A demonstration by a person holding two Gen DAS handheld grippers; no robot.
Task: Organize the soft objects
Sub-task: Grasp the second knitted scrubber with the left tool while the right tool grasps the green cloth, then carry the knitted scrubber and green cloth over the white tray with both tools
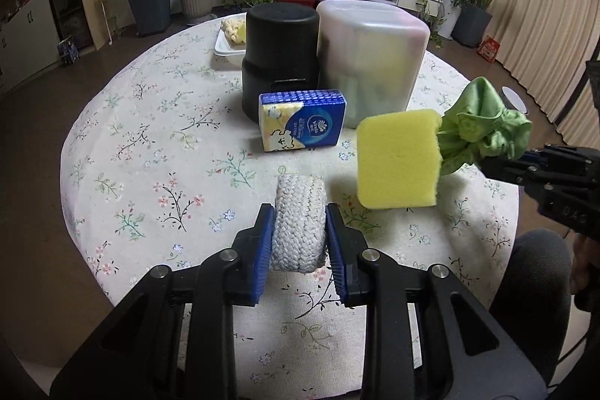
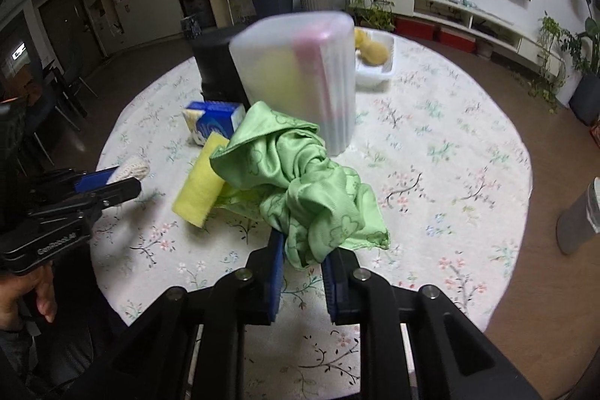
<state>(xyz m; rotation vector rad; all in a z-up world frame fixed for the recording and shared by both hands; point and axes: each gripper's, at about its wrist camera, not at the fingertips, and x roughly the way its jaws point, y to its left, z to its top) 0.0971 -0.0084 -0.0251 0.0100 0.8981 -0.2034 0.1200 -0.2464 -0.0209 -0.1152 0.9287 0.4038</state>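
Round bench (image 1: 157, 122) with flowered cloth: its near half lies open; a black tub (image 1: 277, 59), a frosted bin (image 1: 369, 62) and a tissue pack (image 1: 302, 120) are grouped near the middle. A rope coil (image 1: 298, 223) is clamped between the pads of the left claw (image 1: 298, 238), above the open cloth. A green cloth (image 2: 311, 197) is pinched in the closed right claw (image 2: 302, 261), with a sponge (image 1: 397, 158) touching its far side, both raised off the bench.

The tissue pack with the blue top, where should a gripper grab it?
Grip the tissue pack across its two short ends, coming from above. It stands on edge on the table, so those ends are bare. The black pot and the white tub stand close behind it, so a reach from behind looks blocked.
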